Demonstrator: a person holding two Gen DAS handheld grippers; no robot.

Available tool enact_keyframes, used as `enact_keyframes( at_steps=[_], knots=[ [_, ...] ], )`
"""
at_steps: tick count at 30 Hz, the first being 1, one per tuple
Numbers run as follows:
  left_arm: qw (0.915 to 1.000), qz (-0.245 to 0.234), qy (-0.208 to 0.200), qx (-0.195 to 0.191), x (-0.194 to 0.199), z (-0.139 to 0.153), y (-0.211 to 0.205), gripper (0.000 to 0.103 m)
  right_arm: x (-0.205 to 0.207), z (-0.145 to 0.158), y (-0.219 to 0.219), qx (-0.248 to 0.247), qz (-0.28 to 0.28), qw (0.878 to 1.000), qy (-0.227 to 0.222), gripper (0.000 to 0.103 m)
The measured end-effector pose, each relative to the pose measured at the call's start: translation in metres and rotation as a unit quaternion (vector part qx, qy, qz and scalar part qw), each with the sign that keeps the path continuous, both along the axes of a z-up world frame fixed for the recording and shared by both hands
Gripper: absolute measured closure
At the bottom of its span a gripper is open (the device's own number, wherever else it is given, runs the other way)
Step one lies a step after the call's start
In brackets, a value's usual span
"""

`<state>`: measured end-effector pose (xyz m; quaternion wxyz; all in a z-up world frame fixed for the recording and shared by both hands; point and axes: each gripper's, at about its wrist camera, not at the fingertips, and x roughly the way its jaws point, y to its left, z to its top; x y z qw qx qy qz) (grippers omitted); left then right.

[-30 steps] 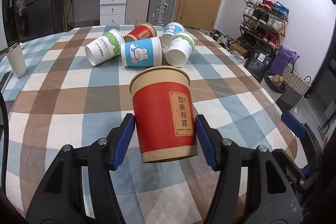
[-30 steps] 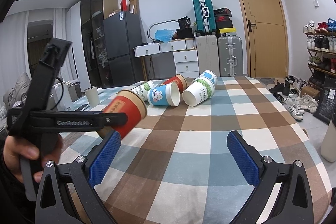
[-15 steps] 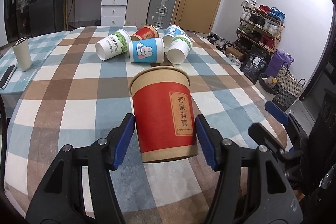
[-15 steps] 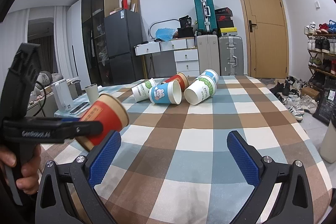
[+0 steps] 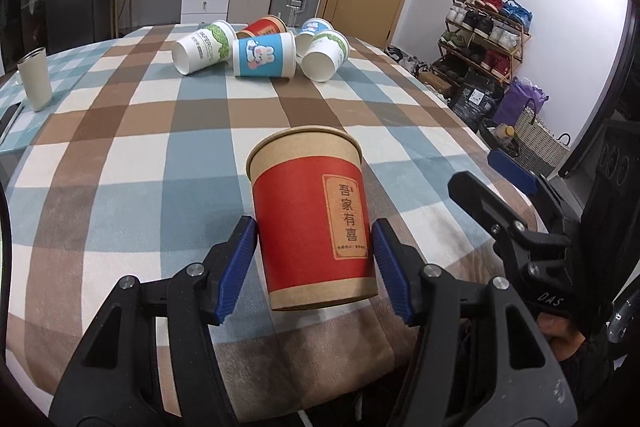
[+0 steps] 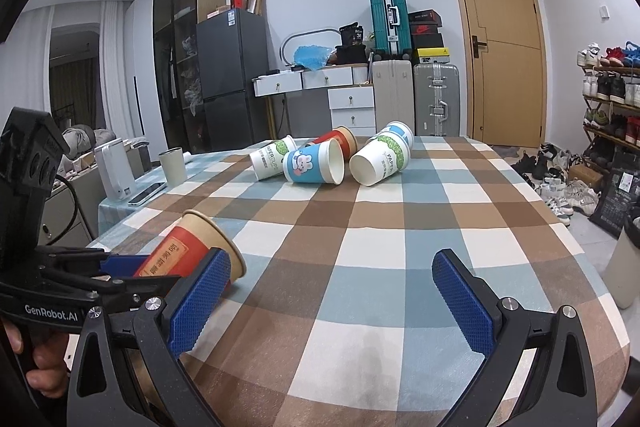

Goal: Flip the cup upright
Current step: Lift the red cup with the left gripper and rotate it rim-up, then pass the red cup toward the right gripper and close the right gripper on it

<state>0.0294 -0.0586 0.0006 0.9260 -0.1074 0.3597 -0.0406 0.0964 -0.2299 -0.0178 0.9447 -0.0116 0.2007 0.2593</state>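
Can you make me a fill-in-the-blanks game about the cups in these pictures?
1. The left gripper has its jaws shut on a ____ cup with a yellow label.
2. The right gripper is ____ and holds nothing.
3. The cup with the rabbit picture is coloured ____.
4. The checked tablecloth has ____ cups lying in a pile at its far end.

Missing words: red; open; blue; five

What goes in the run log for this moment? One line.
left gripper: shut on red paper cup | cup tilted above tablecloth | right gripper: open, empty

Both wrist cameras look low along their tongs, sharing the checked table [image 5: 120, 131].
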Motion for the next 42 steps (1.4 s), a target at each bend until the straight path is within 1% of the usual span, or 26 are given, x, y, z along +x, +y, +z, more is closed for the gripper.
enact_keyframes(
  at_steps=[9,16,18,19,20,22,25,28,29,32,35,38,42],
  knots=[
    [0.9998,0.002,0.009,-0.015,0.002,-0.011,-0.001,0.046,-0.001,-0.002,0.001,-0.001,-0.001,1.000,0.000,0.000],
    [0.9999,-0.003,0.008,-0.012,0.003,-0.010,-0.003,0.045,0.000,-0.002,0.001,0.000,0.000,1.000,-0.002,0.000],
    [0.9999,-0.002,0.006,-0.008,0.003,-0.009,-0.003,0.039,0.000,-0.002,0.001,0.000,0.000,1.000,-0.002,0.000],
    [1.0000,-0.001,0.002,-0.006,0.003,-0.007,-0.002,0.032,0.000,-0.002,0.001,0.000,-0.001,1.000,-0.003,0.000],
    [1.0000,0.001,-0.001,-0.004,0.002,-0.006,-0.001,0.023,0.000,-0.001,0.000,0.001,-0.001,1.000,-0.002,0.000],
    [0.9999,0.008,-0.013,0.003,-0.001,-0.002,0.002,0.017,0.000,0.000,0.000,0.004,0.001,1.000,0.001,0.000],
    [0.9995,0.013,-0.024,0.013,-0.005,0.004,0.010,0.013,0.000,0.003,0.001,0.006,0.004,1.000,0.008,0.000],
    [0.9988,0.021,-0.043,0.014,-0.011,0.010,0.025,0.001,0.001,0.007,0.004,0.011,0.013,1.000,0.024,0.000],
    [0.9981,0.026,-0.055,0.012,-0.015,0.014,0.033,0.001,0.002,0.008,0.006,0.013,0.017,0.999,0.030,0.000],
    [0.9971,0.031,-0.066,0.020,-0.019,0.019,0.044,0.001,0.002,0.010,0.012,0.012,0.021,0.999,0.044,0.000],
    [0.9956,0.042,-0.077,0.032,-0.023,0.021,0.058,0.001,0.007,0.008,0.023,0.002,0.031,0.997,0.075,0.000],
    [0.9948,0.051,-0.079,0.041,-0.025,0.019,0.067,0.001,0.010,0.003,0.036,-0.014,0.049,0.993,0.109,0.000],
    [0.9945,0.058,-0.075,0.043,-0.024,0.011,0.076,0.001,0.015,-0.002,0.049,-0.014,0.060,0.988,0.144,0.000]
  ],
)
